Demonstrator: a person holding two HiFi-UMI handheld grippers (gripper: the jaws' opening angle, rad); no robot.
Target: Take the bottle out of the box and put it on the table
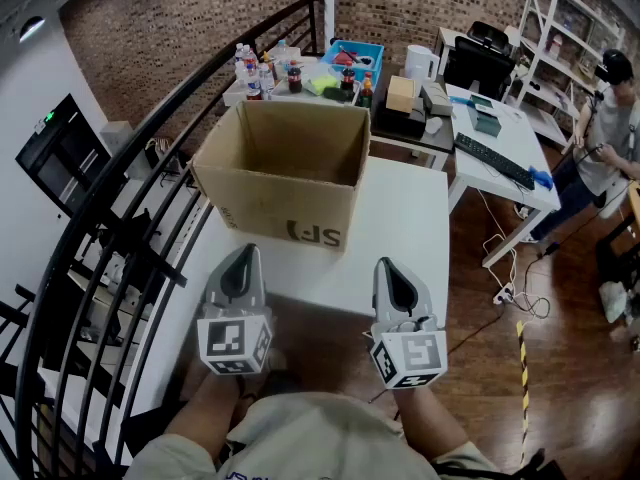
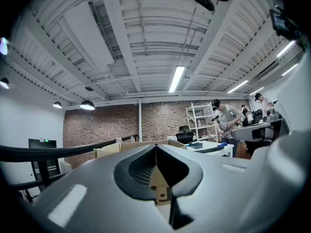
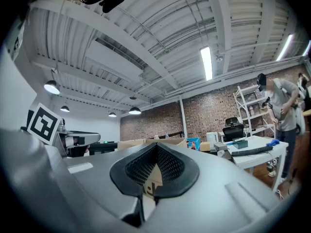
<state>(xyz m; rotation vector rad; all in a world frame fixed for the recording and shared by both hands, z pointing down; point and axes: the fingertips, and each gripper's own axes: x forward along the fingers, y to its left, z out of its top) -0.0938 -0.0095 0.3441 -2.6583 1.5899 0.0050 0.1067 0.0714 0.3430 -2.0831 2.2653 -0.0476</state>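
Note:
An open brown cardboard box (image 1: 285,203) stands on the white table (image 1: 405,233), toward its far side. From the head view I see only the box's brown inner walls; no bottle shows in it. My left gripper (image 1: 247,251) and right gripper (image 1: 385,264) hover side by side over the table's near edge, level and pointing at the box. Both are shut with nothing between the jaws. In the left gripper view the left gripper (image 2: 156,145) has its tips meeting, with the box (image 2: 109,150) beyond. The right gripper (image 3: 156,144) also faces the box (image 3: 131,142).
A black curved railing (image 1: 110,228) runs along the table's left. Behind the box stands a table with several small bottles (image 1: 262,73) and a blue bin (image 1: 352,56). A white desk with a keyboard (image 1: 495,160) is at the right, with a person (image 1: 605,128) by the shelves.

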